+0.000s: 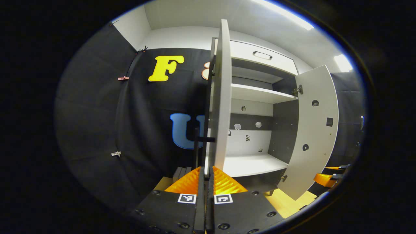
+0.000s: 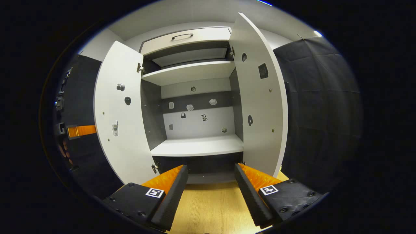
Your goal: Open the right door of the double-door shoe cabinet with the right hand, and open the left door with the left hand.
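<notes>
Left claw (image 1: 208,174) is clamped on the left door (image 1: 221,97) edge; swing it wider along its hinge arc. Right claw (image 2: 210,177) gapes, holding nothing; right door (image 2: 260,97) stands open.

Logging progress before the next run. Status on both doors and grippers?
Left gripper shut on left door. Right gripper open, clear of right door. Both doors open; nothing in the way.

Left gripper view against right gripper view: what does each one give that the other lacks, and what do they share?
Left gripper view: the left gripper closed at the black handle of the left door, which is seen edge-on against the black wall. Right gripper view: the right gripper open and empty above a wooden surface, facing the door's inner face. Both: left door and right door open, bare shelves, top drawer.
</notes>
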